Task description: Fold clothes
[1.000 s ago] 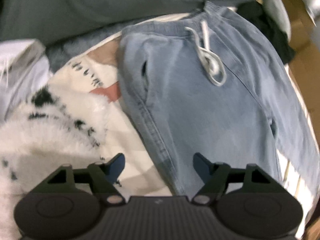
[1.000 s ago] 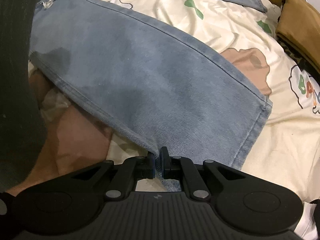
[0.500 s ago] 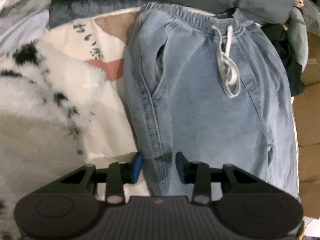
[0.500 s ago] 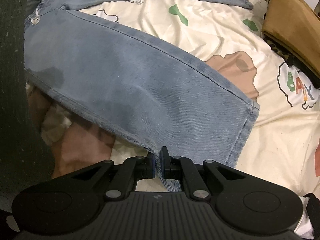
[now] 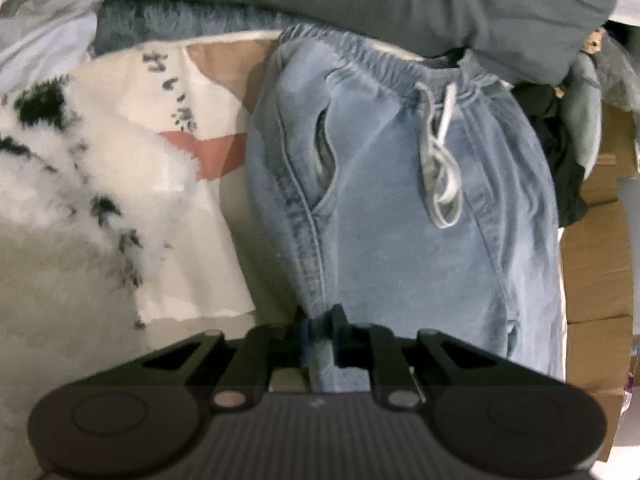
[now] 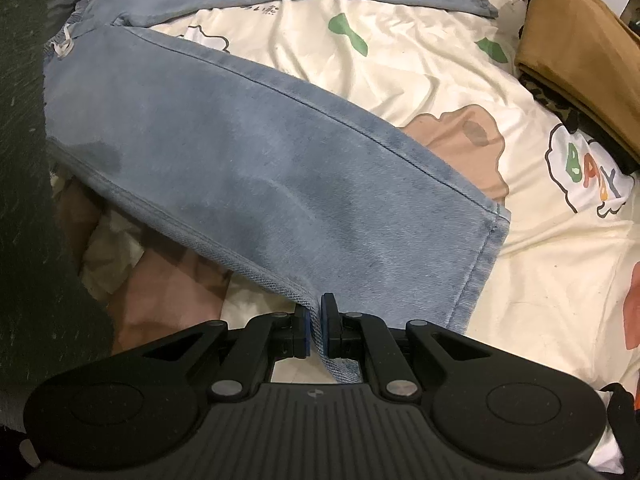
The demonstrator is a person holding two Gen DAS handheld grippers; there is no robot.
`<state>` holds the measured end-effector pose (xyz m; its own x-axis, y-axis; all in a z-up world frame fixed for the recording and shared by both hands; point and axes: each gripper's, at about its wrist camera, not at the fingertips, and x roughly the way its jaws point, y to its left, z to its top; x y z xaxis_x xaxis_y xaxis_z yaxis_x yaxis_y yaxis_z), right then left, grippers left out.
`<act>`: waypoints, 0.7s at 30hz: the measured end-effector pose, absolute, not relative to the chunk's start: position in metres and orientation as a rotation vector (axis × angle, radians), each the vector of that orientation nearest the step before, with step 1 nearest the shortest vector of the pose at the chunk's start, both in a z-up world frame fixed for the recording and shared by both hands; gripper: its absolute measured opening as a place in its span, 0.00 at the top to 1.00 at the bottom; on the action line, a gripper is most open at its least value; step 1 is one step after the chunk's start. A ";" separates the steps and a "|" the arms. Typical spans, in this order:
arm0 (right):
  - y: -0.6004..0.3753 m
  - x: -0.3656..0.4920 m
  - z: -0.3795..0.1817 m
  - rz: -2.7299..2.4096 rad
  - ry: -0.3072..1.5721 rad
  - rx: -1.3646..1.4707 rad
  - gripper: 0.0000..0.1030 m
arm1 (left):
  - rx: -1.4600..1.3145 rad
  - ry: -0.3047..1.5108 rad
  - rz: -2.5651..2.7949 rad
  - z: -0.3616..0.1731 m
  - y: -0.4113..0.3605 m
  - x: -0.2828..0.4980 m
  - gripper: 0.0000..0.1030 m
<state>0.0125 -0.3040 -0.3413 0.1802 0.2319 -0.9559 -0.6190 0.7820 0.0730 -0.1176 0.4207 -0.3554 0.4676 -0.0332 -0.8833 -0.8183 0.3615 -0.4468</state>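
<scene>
1. Two pictures show one pair of light blue jeans (image 5: 400, 208) lying on a bed sheet (image 5: 192, 184) with cartoon drawings on it.
2. Left wrist view: the left hand-held gripper (image 5: 318, 326) is at the side seam of the jeans, below the pocket. Its jaws are closing, and a fold of the blue cloth sits between them. The gap is narrow.
3. Same view: the stretchy waistband is at the top, and a white drawstring (image 5: 440, 168) hangs down from it in loops. A fluffy white blanket with black spots (image 5: 80, 184) lies to the left of the jeans. A grey cloth (image 5: 360, 8) covers the top of the picture. Brown cardboard boxes (image 5: 596, 264) are on the right.
4. Right wrist view: the right hand-held gripper (image 6: 316, 324) is shut tight on the edge of one jeans (image 6: 260, 184) leg, close to its hem. The cloth is pinched between the two blue pads.
5. Same view: that leg runs from the gripper up to the left across the bed sheet (image 6: 400, 60). The other leg lies along the top of the picture. Green shapes, a brown shape and coloured letters are printed on the sheet. A folded brown cloth (image 6: 580, 48) sits at the top right.
</scene>
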 end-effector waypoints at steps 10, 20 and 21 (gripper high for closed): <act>-0.299 0.015 -0.339 0.617 1.264 -0.390 0.97 | -1.137 0.874 0.679 -0.374 0.444 -0.116 0.79; -0.301 0.020 -0.331 0.607 1.242 -0.372 0.97 | -1.185 0.850 0.624 -0.354 0.449 -0.111 0.84; -0.301 0.021 -0.330 0.603 1.241 -0.370 0.97 | -1.180 0.861 0.626 -0.353 0.450 -0.109 0.84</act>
<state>0.0206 -0.3010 -0.3303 0.1995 0.2247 -0.9538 -0.6108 0.7897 0.0583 -0.1089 0.4496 -0.3529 0.5432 -0.0162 -0.8395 -0.8034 0.2803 -0.5253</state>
